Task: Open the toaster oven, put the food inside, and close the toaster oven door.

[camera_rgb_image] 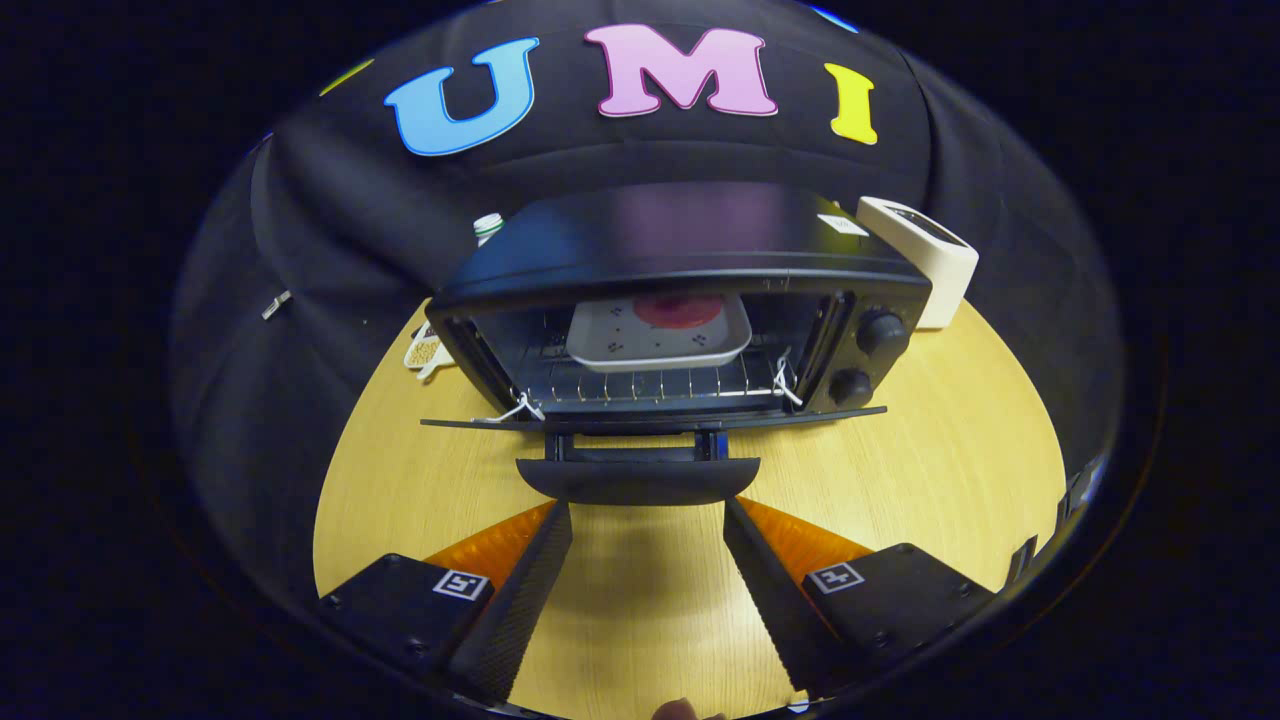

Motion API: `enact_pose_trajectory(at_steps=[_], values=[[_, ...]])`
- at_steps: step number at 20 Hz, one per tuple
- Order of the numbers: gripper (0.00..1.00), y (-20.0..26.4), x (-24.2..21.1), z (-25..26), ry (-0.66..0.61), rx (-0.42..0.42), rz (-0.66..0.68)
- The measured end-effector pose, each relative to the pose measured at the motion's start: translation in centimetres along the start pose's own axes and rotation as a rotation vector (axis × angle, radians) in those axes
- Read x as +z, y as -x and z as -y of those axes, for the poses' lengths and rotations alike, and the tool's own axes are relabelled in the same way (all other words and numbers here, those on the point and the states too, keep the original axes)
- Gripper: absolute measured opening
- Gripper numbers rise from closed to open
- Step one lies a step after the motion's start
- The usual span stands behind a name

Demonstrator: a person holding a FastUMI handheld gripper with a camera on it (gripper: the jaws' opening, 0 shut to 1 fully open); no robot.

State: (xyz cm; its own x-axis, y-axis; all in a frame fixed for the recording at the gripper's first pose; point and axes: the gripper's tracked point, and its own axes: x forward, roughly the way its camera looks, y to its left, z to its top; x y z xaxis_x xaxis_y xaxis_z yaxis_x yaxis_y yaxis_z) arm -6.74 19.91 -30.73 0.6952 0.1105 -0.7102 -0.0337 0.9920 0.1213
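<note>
Food is in, door still down: closing is what I have left.

The tray (655, 335) with its red food (678, 310) sits on the rack inside the toaster oven (690, 290), middle of the frame. The door (650, 422) lies flat, its handle (638, 478) just ahead of my fingers (645, 590), which are spread and hold nothing. I judge I should slip under the handle at its centre and lift evenly along the hinge's arc, so the oven doesn't slide on the bench (930, 450).

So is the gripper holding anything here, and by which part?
Nothing is held. The gripper is open, its fingers apart just short of the door handle of the open toaster oven.
</note>
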Motion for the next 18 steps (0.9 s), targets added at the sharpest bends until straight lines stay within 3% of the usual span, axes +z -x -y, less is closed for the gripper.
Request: enact_pose_trajectory(at_steps=[8,13,18], values=[[0.99,2.8,6.3,0.9,0.047,0.022,0.163],[0.99,6.5,9.2,2.7,0.131,0.033,0.290],[0.99,10.3,12.7,5.3,0.132,0.041,0.386]])
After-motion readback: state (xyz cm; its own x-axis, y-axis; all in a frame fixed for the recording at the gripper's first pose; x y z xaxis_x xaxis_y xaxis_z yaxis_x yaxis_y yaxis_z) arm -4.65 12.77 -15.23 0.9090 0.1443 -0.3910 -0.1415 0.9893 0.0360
